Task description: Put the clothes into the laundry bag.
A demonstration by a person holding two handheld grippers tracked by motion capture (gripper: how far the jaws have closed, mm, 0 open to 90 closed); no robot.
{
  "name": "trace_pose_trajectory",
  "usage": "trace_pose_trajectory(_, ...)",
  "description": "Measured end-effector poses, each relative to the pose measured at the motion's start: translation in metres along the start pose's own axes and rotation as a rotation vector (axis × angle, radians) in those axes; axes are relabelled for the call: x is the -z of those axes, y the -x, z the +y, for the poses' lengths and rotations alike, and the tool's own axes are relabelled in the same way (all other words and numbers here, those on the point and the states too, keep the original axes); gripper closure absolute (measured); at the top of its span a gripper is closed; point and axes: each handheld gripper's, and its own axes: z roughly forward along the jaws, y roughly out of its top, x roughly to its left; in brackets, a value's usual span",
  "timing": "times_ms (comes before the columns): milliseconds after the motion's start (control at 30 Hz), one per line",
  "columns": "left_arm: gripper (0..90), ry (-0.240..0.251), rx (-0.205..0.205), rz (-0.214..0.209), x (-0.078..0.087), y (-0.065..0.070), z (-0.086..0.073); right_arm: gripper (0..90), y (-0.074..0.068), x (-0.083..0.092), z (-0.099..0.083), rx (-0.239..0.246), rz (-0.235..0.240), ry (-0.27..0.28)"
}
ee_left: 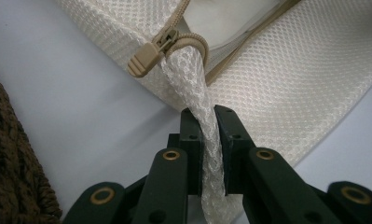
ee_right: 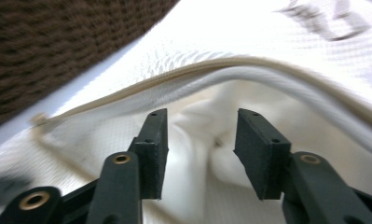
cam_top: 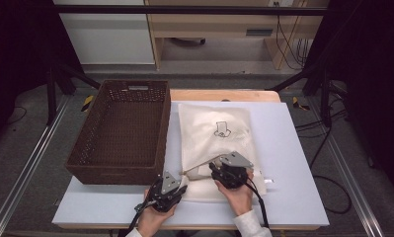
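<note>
A brown wicker basket (cam_top: 120,131) stands on the left part of the white table (cam_top: 293,163), its near right corner close to the left gripper (cam_top: 180,188). That gripper, held in the left hand (cam_top: 152,217) at the table's near edge, is pressed together on a twisted bunch of white mesh at the near left corner of the bag (cam_top: 216,136); in the left gripper view the mesh (ee_left: 197,93) runs down between the two black jaws and is squeezed flat there, with the beige zipper pull (ee_left: 146,57) just above, at the end of the zipper. The basket's weave (ee_left: 11,177) shows at the left edge of that view. The mesh bag lies flat on the table just right of the basket, a small grey print (cam_top: 223,129) on its upper face, its near edge raised open. To the right, the right gripper (cam_top: 224,174), held by the right hand (cam_top: 239,195), sits at the bag's near edge. In the right gripper view its jaws stand spread apart at the bag's open mouth, pinching nothing; the zipper edge (ee_right: 183,74) arches above them and white cloth (ee_right: 202,130) lies inside, between and beyond the jaws.
</note>
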Motion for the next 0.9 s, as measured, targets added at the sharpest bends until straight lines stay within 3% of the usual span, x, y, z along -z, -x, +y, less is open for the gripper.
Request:
trace_pose_trajectory(100,81.1,0.0,0.001,0.0,0.0,0.0,0.0,52.0,0.007,0.025,-0.007,-0.008,-0.018,0.021)
trace_pose_trajectory(200,81.1,0.001,0.003,-0.002,0.0,0.0,0.0,52.6,0.016,0.036,-0.019,-0.045,-0.028,-0.013)
trace_pose_trajectory(333,81.0,0.0,0.002,-0.001,0.0,0.0,0.0,62.5,0.015,0.024,-0.026,-0.041,0.007,-0.074)
trace_pose_trajectory(400,81.0,-0.001,0.003,0.0,0.0,0.0,0.0,68.1,0.006,0.013,-0.026,-0.011,0.04,-0.111)
trace_pose_trajectory(500,81.0,0.0,0.001,0.0,0.0,0.0,0.0,77.6,-0.006,-0.001,-0.024,0.022,0.051,-0.14)
trace_pose_trajectory(567,81.0,0.0,0.001,-0.001,0.0,0.0,0.0,85.5,-0.012,-0.011,-0.023,0.038,0.032,-0.167)
trace_pose_trajectory(700,81.0,0.0,0.001,-0.001,0.0,0.0,0.0,87.6,-0.013,-0.025,-0.018,0.041,-0.021,-0.174)
trace_pose_trajectory(900,81.0,0.0,0.0,0.0,0.0,0.0,0.0,88.0,0.002,-0.046,-0.011,-0.014,-0.141,-0.158)
